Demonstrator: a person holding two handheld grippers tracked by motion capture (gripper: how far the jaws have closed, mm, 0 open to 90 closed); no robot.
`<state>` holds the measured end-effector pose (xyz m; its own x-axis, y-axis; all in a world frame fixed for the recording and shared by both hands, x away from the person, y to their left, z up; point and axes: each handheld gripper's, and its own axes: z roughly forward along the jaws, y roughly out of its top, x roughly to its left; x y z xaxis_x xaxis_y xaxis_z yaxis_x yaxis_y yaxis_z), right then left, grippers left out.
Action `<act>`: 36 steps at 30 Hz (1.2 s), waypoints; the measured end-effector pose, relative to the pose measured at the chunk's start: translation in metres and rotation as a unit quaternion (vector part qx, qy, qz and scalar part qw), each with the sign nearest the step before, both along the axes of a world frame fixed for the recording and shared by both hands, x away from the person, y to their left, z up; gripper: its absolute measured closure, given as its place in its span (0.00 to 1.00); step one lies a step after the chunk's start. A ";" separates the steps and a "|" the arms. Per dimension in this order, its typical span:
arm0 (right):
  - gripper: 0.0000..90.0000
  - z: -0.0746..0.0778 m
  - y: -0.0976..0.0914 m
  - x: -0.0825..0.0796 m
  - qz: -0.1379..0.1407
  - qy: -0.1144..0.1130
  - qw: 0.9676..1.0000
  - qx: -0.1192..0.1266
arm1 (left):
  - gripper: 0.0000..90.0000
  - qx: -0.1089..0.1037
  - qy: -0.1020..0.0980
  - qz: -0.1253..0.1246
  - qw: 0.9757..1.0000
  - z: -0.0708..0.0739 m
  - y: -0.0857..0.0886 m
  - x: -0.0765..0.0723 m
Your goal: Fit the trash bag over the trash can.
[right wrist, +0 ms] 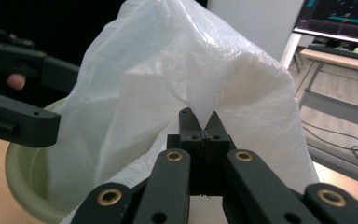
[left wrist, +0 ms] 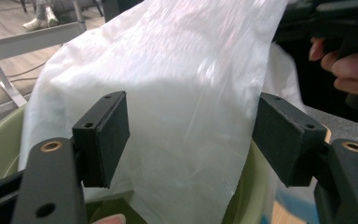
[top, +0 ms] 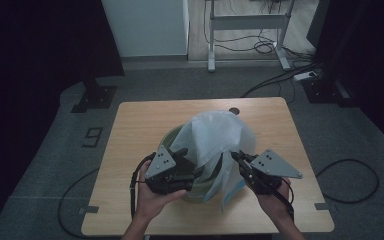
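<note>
A thin white plastic bag (top: 215, 137) billows up over a pale green bucket (top: 172, 136) on the wooden table. My right gripper (top: 239, 159) is shut on a fold of the bag (right wrist: 200, 93), pinching it between its pads, in front of the bucket (right wrist: 25, 182). My left gripper (top: 184, 156) stands open at the bucket's near left rim, and the bag (left wrist: 182, 102) hangs between and beyond its spread fingers (left wrist: 103, 135). The green rim (left wrist: 0, 144) shows below the bag there. The bucket's inside is mostly hidden by the plastic.
The light wooden table (top: 140, 120) has bare room at its left and far side, with a small round hole (top: 234, 110) at the far edge. Cables (top: 350, 175) lie on the grey carpet around it. A white desk frame (top: 247, 30) stands beyond.
</note>
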<state>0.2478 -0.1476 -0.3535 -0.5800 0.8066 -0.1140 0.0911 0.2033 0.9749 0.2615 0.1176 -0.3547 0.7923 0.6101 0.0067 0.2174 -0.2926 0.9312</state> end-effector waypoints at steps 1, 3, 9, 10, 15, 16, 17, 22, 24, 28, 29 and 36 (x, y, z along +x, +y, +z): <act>0.99 0.000 0.001 0.001 0.003 0.001 1.000 -0.001 | 0.31 0.000 0.000 -0.002 1.000 0.001 -0.002 0.000; 0.99 -0.001 0.001 0.001 0.010 0.004 1.000 0.000 | 0.31 0.002 -0.001 0.001 1.000 0.001 -0.007 0.001; 0.99 -0.002 0.004 0.002 0.022 0.007 1.000 -0.004 | 0.54 -0.007 0.007 -0.010 1.000 -0.004 -0.015 0.010; 0.99 -0.003 0.005 0.003 0.024 0.008 1.000 -0.004 | 0.59 -0.006 0.008 -0.014 1.000 -0.006 -0.016 0.011; 0.99 -0.005 0.006 0.004 0.031 0.011 0.999 -0.011 | 0.73 -0.001 0.012 -0.038 0.999 -0.009 -0.020 0.011; 0.99 -0.005 0.006 0.005 0.032 0.012 0.999 -0.011 | 0.77 -0.004 0.014 -0.041 0.999 -0.009 -0.019 0.011; 0.99 -0.005 0.006 0.005 0.032 0.013 0.999 -0.010 | 0.81 -0.008 0.017 -0.046 0.999 -0.009 -0.018 0.012; 0.99 -0.005 0.004 0.004 0.030 0.014 0.999 -0.005 | 0.90 -0.013 0.017 -0.053 0.998 -0.008 -0.015 0.011; 0.98 -0.005 0.004 0.004 0.030 0.014 0.999 -0.004 | 0.97 -0.017 0.017 -0.061 0.998 -0.007 -0.014 0.011; 0.95 -0.005 0.004 0.003 0.036 0.014 0.999 0.000 | 1.00 -0.023 0.023 -0.060 0.998 -0.007 -0.013 0.012; 0.95 -0.006 0.004 0.003 0.037 0.015 0.999 0.001 | 1.00 -0.024 0.025 -0.056 0.998 -0.008 -0.012 0.012; 0.62 -0.021 0.005 -0.001 0.023 0.032 0.999 0.024 | 1.00 -0.033 0.036 -0.026 0.998 -0.013 0.000 0.015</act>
<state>0.2466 -0.1427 -0.3748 -0.6209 0.7830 -0.0375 0.1461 0.1625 0.9758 0.2765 0.1174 -0.3675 0.8199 0.5653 -0.0900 0.2701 -0.2434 0.9316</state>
